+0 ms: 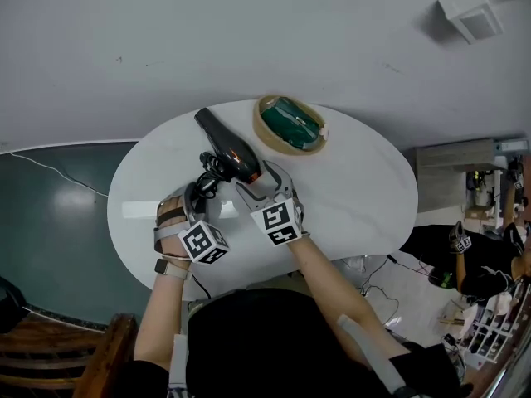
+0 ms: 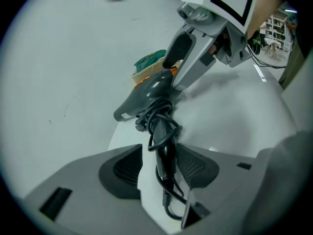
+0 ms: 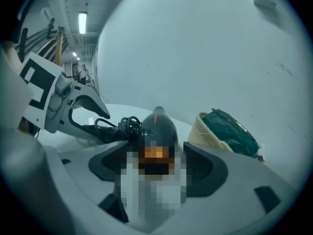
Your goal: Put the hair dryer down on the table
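Both forearms reach forward from the near edge, bare, and converge so the two grippers sit side by side. The left forearm (image 1: 159, 313) runs almost straight away from the body, while the right forearm (image 1: 330, 279) angles in from the right. The left gripper (image 1: 199, 191) points to the far side with its jaws parted. The hair dryer (image 1: 232, 149) handle stands between them, against the right pad with a gap showing at the left pad. The right gripper (image 1: 259, 185), just to the right, has its jaws closed against both sides of the dryer's rear body.
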A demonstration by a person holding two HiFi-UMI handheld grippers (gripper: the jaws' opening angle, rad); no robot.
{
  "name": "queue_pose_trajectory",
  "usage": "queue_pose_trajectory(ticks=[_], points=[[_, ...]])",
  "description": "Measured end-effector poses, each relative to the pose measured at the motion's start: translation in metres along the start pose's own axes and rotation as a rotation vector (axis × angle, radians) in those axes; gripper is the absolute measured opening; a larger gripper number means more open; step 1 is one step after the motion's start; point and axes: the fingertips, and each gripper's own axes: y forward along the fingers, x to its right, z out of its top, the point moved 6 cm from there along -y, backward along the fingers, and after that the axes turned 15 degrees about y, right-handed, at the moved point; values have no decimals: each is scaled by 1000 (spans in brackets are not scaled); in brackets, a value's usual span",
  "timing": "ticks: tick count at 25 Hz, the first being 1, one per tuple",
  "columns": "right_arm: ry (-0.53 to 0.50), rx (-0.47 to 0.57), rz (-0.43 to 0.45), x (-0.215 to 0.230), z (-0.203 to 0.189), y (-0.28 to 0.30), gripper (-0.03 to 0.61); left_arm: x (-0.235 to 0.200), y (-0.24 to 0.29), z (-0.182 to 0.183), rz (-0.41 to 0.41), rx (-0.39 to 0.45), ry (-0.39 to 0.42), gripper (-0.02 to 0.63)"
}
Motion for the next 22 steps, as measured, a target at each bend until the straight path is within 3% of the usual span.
queue_pose_trajectory(ticks=[10, 13, 18, 22], points=[[70, 81, 59, 6, 12, -51, 351, -3, -41, 11, 63, -25, -99, 212], [82, 125, 55, 13, 15, -72, 279, -3, -58, 24, 89, 7, -150, 201], [98, 188, 45, 28, 19, -107, 196, -11, -88, 50, 130, 101, -291, 124], [126, 216, 41, 44, 16, -135, 150, -17, -111, 75, 210, 144, -307, 81]])
